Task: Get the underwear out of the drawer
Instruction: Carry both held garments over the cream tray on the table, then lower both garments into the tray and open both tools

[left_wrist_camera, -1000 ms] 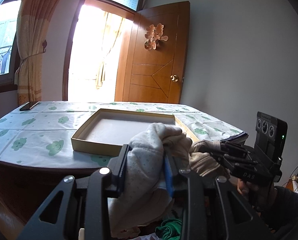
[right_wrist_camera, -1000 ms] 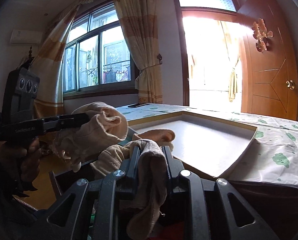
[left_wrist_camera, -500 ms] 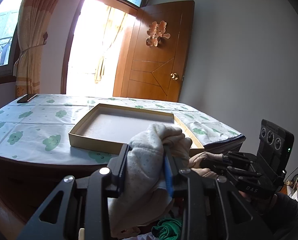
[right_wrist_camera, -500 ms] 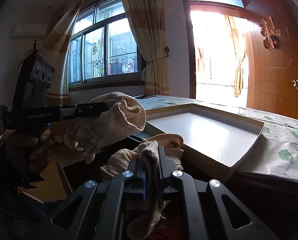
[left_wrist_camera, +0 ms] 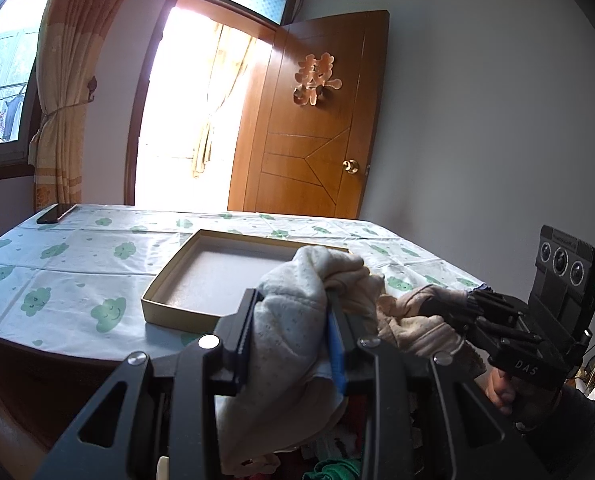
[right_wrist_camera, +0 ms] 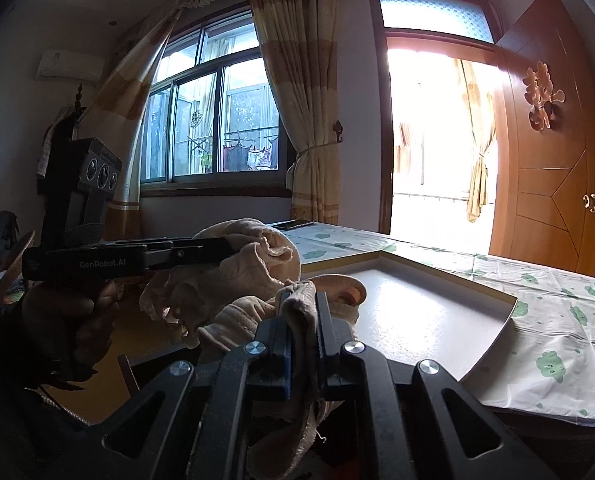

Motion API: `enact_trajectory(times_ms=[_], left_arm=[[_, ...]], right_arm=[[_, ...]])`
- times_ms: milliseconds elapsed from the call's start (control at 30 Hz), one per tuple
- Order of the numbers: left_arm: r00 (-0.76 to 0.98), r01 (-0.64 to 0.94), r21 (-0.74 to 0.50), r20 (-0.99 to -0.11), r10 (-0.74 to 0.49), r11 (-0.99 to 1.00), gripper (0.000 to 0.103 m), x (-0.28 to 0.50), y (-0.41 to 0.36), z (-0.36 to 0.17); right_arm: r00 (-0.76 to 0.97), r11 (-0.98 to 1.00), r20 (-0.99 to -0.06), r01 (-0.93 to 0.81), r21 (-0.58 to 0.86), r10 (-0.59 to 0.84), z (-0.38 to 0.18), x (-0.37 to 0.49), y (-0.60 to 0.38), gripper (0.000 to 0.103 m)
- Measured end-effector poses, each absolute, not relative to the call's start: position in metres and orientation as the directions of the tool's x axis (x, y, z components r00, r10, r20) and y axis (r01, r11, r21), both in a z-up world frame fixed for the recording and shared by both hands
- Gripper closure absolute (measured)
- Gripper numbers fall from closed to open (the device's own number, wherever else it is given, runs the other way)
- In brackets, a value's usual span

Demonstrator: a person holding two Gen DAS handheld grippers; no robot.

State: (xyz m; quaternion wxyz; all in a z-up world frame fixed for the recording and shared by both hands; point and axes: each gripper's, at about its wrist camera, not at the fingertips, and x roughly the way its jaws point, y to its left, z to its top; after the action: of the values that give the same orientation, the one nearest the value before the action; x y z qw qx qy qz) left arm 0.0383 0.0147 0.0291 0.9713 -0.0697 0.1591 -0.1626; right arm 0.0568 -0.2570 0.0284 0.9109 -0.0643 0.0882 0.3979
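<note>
Sunlit bedroom with a table [left_wrist_camera: 69, 264] under a cloud-print cloth, carrying a shallow cardboard box [left_wrist_camera: 169, 300]. Both the left hand-held gripper [left_wrist_camera: 293, 320] and the right hand-held gripper [right_wrist_camera: 299, 312] are clamped on beige underwear [left_wrist_camera: 297, 320], held in the air just before the box.

Table [left_wrist_camera: 69, 268] ahead lies mostly bare; shallow box [left_wrist_camera: 165, 292] sits near its front edge, phone [left_wrist_camera: 55, 213] at far left corner, both low obstacles
</note>
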Motion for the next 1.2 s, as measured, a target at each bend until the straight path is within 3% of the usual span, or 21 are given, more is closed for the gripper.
enact_trajectory(times_ms=[500, 833, 1200], left_arm=[[0.897, 0.287, -0.179, -0.295, -0.329, 0.941, 0.073, 0.074, 0.011, 0.052], [0.851, 0.262, -0.249, -0.396, -0.345, 0.932, 0.073, 0.152, -0.005, 0.045], [0.816, 0.244, -0.198, -0.487, -0.311, 0.949, 0.073, 0.220, -0.050, 0.037]], right_arm=[[0.716, 0.715, -0.178, -0.694, -0.084, 0.675, 0.060, 0.081, -0.262, 0.093], [0.823, 0.829, -0.203, -0.554, -0.083, 0.530, 0.067, 0.137, -0.275, 0.093], [0.888, 0.905, -0.288, -0.407, -0.125, 0.359, 0.058, 0.211, -0.289, 0.093]])
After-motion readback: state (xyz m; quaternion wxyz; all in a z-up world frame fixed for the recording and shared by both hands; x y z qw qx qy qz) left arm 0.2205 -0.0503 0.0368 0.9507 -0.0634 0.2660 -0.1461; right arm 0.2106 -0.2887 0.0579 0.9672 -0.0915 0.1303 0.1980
